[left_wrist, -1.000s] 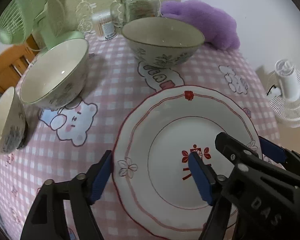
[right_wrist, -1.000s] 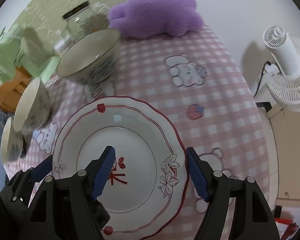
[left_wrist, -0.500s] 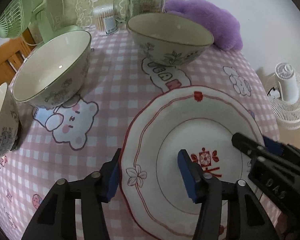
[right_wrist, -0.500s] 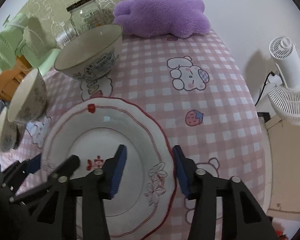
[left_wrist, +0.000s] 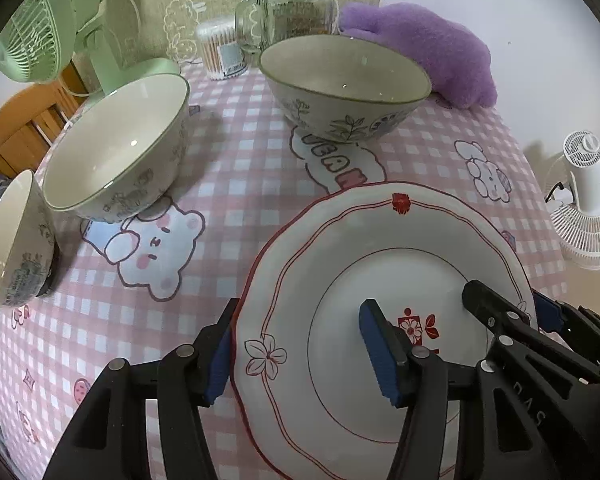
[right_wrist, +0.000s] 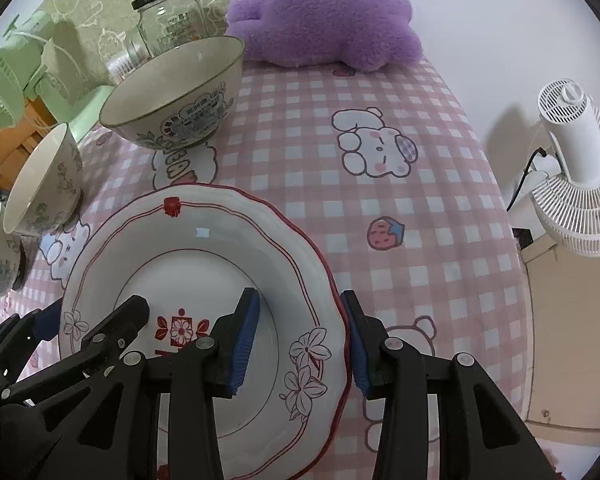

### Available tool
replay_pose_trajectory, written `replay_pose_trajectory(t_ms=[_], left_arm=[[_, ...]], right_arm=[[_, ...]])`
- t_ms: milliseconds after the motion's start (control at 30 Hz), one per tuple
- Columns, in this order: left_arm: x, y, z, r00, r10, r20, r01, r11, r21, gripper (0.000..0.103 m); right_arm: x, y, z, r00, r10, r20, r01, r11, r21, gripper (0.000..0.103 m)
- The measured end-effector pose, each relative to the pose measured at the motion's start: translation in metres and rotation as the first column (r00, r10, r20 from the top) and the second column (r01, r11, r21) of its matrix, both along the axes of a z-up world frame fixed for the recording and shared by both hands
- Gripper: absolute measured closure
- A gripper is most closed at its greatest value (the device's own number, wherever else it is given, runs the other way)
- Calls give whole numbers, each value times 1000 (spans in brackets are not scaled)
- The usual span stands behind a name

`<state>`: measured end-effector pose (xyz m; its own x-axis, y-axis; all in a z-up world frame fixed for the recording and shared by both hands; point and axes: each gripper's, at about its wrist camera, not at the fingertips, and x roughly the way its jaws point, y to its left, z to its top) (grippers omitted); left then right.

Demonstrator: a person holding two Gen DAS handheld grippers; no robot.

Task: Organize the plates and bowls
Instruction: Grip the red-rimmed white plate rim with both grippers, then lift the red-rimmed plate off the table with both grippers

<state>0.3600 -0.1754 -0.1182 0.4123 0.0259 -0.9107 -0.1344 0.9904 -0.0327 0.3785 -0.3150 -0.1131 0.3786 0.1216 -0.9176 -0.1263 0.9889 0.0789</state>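
Note:
A white plate [left_wrist: 364,264] with red trim lies on the pink checked tablecloth; it also shows in the right wrist view [right_wrist: 204,256]. My left gripper [left_wrist: 300,348] straddles the plate's left rim, one finger outside and one inside, narrowed but with a gap still visible. My right gripper [right_wrist: 300,336] straddles the right rim the same way. Three floral bowls stand beyond the plate: a large one at the back [left_wrist: 344,84], one at the left [left_wrist: 116,148], and a small one at the far left edge [left_wrist: 12,240].
A glass jar [left_wrist: 296,4], a cotton swab tub [left_wrist: 220,48], a green fan [left_wrist: 52,20] and a purple plush [left_wrist: 428,52] stand at the back of the table. A white fan [right_wrist: 576,168] stands on the floor off the right edge.
Both grippers have slid onto opposite rims of the plate and their jaws have narrowed around the rims. The bowls have not moved.

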Motion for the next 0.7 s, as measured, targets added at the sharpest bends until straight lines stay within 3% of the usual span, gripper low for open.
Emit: replay_pose_trajectory(t_ms=[267,700], left_arm=[[-19,3,28,998,-22,52,22,1000,-2,44],[-75,28,87,986,-89,144,93,995,-21,45]], right_arm=[[-19,1,26,999,-16,45,16,1000,-4,59],[-86,23,90,988,-84,130,89,996,-27,58]])
